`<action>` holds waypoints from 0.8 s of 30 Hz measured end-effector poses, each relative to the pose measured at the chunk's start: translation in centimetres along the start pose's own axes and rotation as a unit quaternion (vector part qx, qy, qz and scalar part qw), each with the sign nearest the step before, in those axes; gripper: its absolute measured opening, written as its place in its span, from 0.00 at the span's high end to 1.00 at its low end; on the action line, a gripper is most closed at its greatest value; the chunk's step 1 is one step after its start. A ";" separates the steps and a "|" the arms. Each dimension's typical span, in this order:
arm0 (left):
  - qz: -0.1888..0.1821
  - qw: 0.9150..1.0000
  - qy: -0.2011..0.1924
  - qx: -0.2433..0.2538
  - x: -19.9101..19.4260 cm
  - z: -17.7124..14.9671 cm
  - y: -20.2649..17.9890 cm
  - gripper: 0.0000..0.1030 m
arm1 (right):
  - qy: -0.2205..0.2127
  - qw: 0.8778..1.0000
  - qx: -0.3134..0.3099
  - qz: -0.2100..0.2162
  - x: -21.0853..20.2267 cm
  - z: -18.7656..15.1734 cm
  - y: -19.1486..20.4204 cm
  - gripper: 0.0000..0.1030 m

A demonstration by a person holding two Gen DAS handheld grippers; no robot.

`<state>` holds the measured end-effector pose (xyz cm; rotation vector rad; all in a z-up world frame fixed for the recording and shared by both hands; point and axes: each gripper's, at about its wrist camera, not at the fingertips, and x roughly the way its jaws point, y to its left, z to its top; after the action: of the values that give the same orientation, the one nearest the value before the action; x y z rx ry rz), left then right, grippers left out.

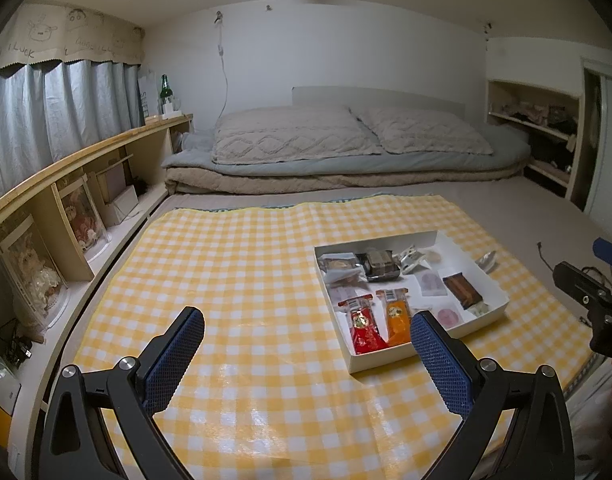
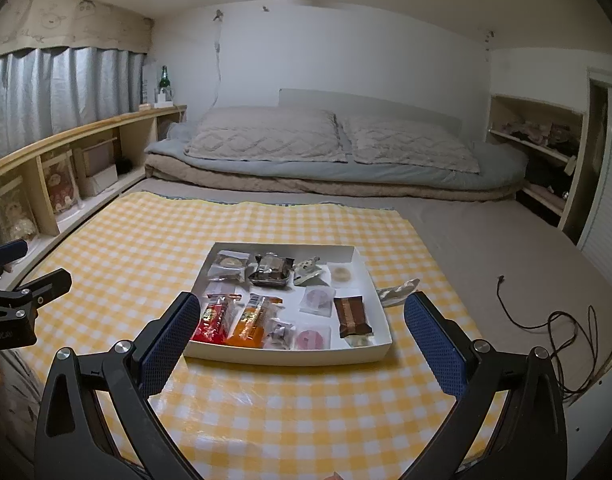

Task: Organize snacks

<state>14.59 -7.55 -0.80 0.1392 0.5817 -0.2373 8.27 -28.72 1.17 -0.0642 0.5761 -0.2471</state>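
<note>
A shallow white box lies on a yellow checked cloth and holds several wrapped snacks: a red packet, an orange packet, a brown bar, clear-wrapped cookies. One silvery wrapped snack lies on the cloth just outside the box's right wall. My right gripper is open and empty, hovering over the box's near edge. My left gripper is open and empty over bare cloth, left of the box; the silvery snack lies beyond the box.
A folded bed with two pillows lies behind the cloth. A wooden shelf runs along the left wall. A dark cable lies on the mattress at the right. Each gripper shows at the edge of the other's view.
</note>
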 end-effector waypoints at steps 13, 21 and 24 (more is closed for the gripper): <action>0.001 1.000 -0.001 -0.001 0.0 0.0 -0.3 0.00 | 0.000 1.000 -0.001 0.000 0.0 0.1 0.1 0.00; 0.001 1.000 -0.001 -0.002 0.0 0.0 -0.3 0.00 | 0.000 1.000 -0.001 0.000 0.1 0.1 0.1 0.00; 0.002 1.000 -0.002 -0.003 -0.1 -0.1 -0.6 0.00 | 0.000 1.000 -0.001 0.000 0.0 0.0 0.1 0.00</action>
<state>14.37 -8.07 -0.86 0.1334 0.5779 -0.2311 8.35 -28.59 1.18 -0.0670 0.5760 -0.2460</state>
